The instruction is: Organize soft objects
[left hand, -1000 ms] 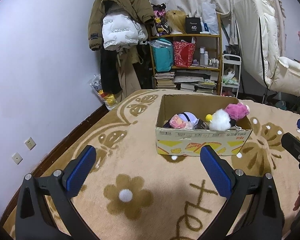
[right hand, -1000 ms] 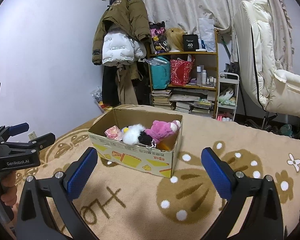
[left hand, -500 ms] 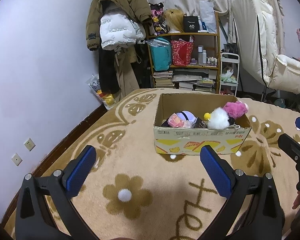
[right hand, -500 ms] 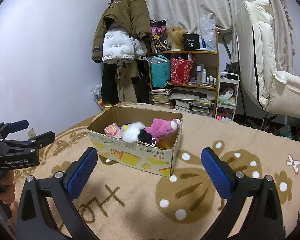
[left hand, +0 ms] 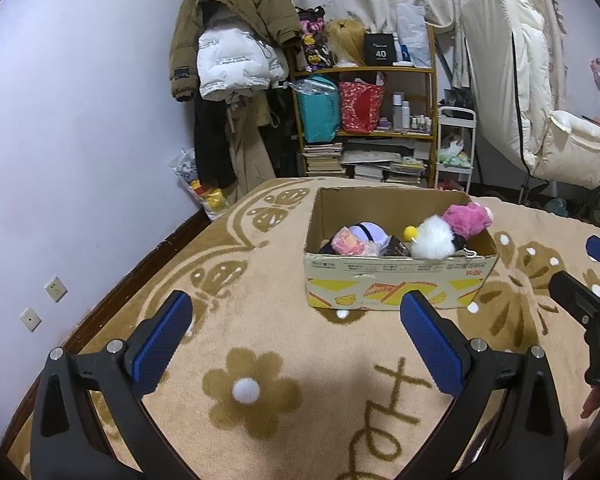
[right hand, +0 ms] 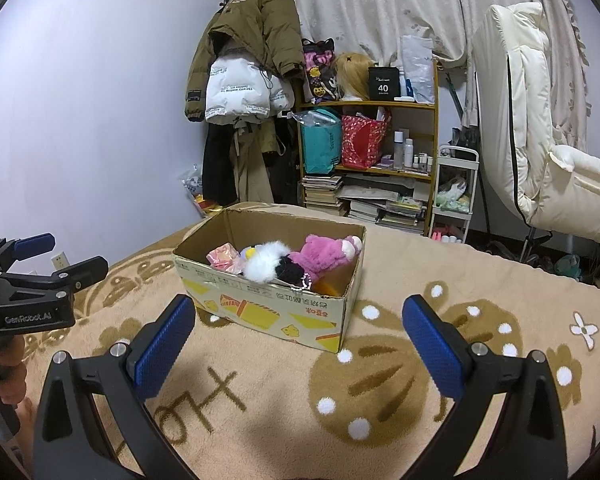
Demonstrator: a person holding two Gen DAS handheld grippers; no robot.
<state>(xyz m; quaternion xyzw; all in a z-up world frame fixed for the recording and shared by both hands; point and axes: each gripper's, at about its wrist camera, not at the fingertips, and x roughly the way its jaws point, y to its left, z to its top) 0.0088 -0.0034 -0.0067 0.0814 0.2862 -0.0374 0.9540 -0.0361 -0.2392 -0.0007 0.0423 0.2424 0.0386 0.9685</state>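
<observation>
Left claw [left hand: 296, 336] and right claw [right hand: 300, 340]: both spread wide, blue pads empty, held low over the blanket [left hand: 260, 420] short of the cardboard box [left hand: 396, 280]. Judgement: a standby pose, fingers parted ready for a pick, or just after a drop. The soft objects sit inside the box: pink plush [right hand: 324, 256] at the right end, leaning on the rim; white fluffy toy [right hand: 266, 266] touching it mid-box with a black part between; pink wrapped item [right hand: 222, 258] toward the left end; a purple-white toy [left hand: 370, 232] behind that in the left view. Grouping them in one open-topped container seems to be the organizing itself; no loose toy shows on the blanket. Box stands near the far edge of the blanket, which looks plush and beige with brown flower and butterfly motifs, probably over a bed; soft ground, so the box may shift if pushed. Room: cluttered shelf [right hand: 380, 152], hanging coats [right hand: 248, 52], curtain, white padded chair [right hand: 540, 152].
</observation>
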